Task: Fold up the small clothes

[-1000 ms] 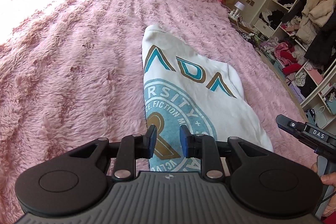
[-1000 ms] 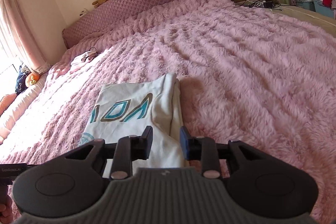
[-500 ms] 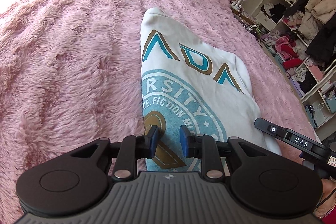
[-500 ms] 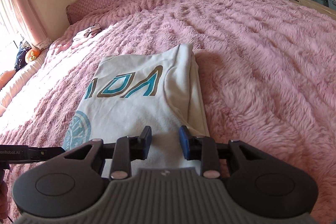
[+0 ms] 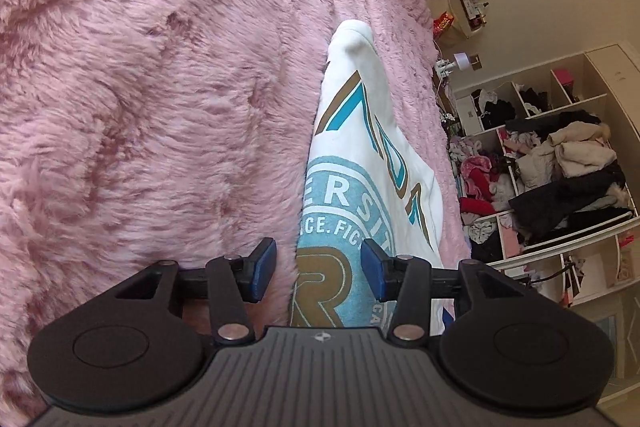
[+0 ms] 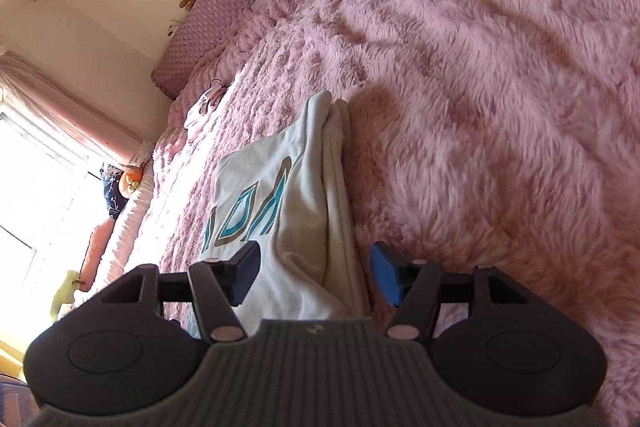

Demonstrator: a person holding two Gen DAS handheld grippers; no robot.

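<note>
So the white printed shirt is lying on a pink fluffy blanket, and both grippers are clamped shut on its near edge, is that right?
Not quite. The white printed shirt does lie on the pink fluffy blanket, but neither gripper is clamped. The left gripper and right gripper have just been opening; their jaws stand apart, straddling the shirt's side edges without pressing on it. Both wrist views show this.

— How much of the white T-shirt (image 5: pixel 372 163) shows?

— Not all. In both wrist views its near hem runs under the gripper body, and the round print's lettering is cut off at the fold.

— And the shelves (image 5: pixel 560 155)?

— Heaped clothes, too jumbled to tell apart, with the picture's rim cutting them off.

— The small pale garment (image 6: pixel 204 105) by the headboard?

— Too small to identify.
</note>
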